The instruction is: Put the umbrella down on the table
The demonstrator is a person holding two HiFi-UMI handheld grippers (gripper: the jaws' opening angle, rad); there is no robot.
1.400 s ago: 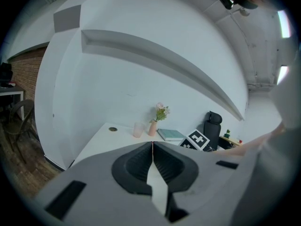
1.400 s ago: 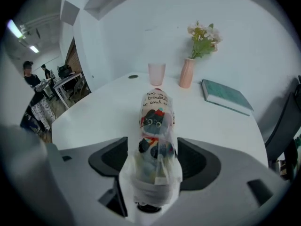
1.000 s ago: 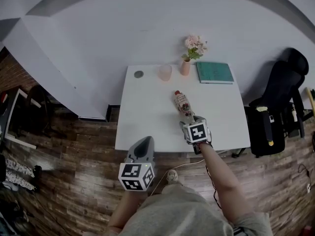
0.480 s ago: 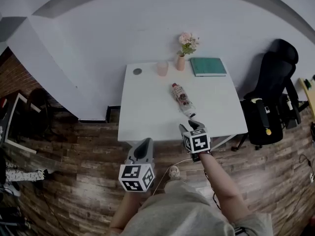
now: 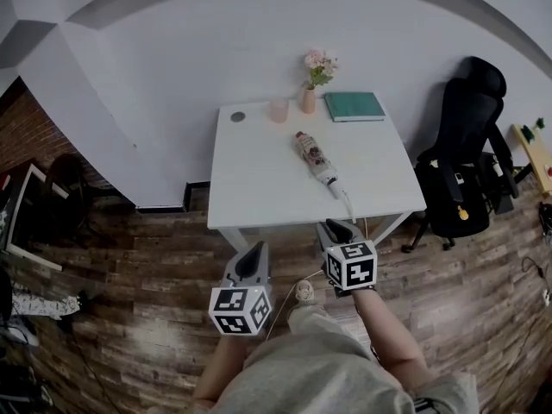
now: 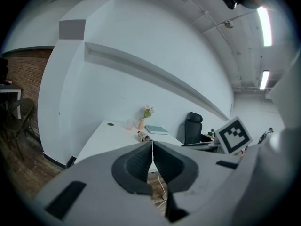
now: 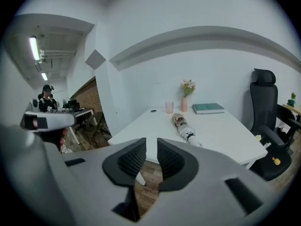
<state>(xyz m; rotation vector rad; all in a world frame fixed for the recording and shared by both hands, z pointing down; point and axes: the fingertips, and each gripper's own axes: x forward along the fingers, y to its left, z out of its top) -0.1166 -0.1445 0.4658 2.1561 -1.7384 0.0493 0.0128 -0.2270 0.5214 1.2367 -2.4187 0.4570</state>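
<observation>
The folded patterned umbrella [image 5: 315, 158] lies on the white table [image 5: 259, 188], its handle and cord toward the near right edge; it also shows in the right gripper view [image 7: 185, 126] and, small, in the left gripper view [image 6: 142, 136]. My right gripper [image 5: 332, 228] hangs over the floor just off the table's near edge, apart from the umbrella. Its jaws have just been closing and stand with a narrow gap [image 7: 151, 147], nothing between them. My left gripper [image 5: 256, 250] is held over the floor further left, shut and empty [image 6: 151, 147].
At the table's far edge stand a pink cup [image 5: 278, 109], a vase with flowers [image 5: 308, 100], a green book [image 5: 354, 105] and a small dark disc [image 5: 237, 116]. A black office chair [image 5: 461, 162] is right of the table. A person [image 7: 47, 98] is far off at the left.
My right gripper has drawn back from the umbrella's handle, off the table's near edge. The umbrella stays lying on the table. The table looks farther away in the head view.
</observation>
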